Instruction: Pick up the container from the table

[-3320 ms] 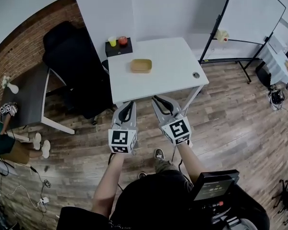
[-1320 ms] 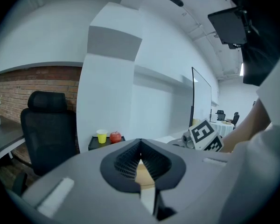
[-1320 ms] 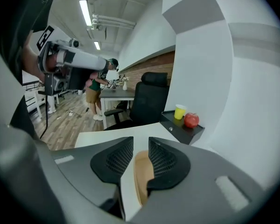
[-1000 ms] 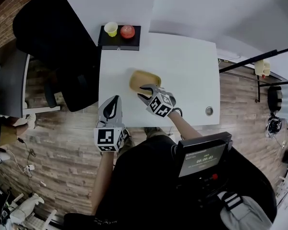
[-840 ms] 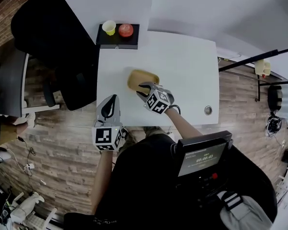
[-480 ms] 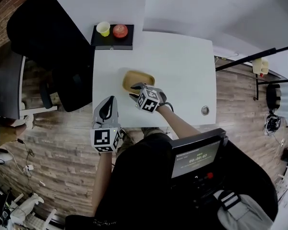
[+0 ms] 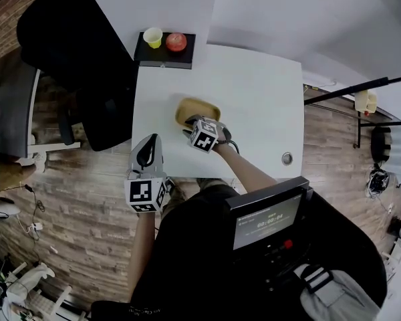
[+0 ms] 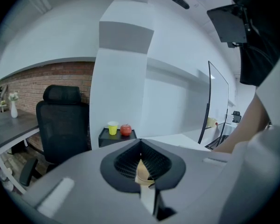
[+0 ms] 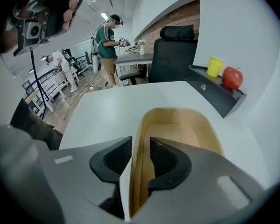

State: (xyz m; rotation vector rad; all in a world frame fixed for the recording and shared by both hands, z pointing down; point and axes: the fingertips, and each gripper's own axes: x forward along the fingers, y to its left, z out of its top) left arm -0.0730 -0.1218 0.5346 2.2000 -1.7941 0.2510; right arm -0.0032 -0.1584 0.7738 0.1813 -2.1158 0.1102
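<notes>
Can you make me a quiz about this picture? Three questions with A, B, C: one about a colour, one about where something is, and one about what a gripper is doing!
1. What colour is the container?
A. Blue
B. Tan
C. Green

2. Where is the yellow cup?
A. On the black shelf, beside the red apple
B. Inside the container
C. On the wooden floor

3. How are the jaws of the right gripper?
A. Shut on the red apple
B. Shut tight on nothing
C. Apart, one on each side of the container's near wall

Answers:
1 B: the head view and the right gripper view both show it tan.
2 A: the cup stands on the shelf at the table's far corner, next to the apple.
3 C: the right gripper view shows a gap between the jaws, with the wall in it.
</notes>
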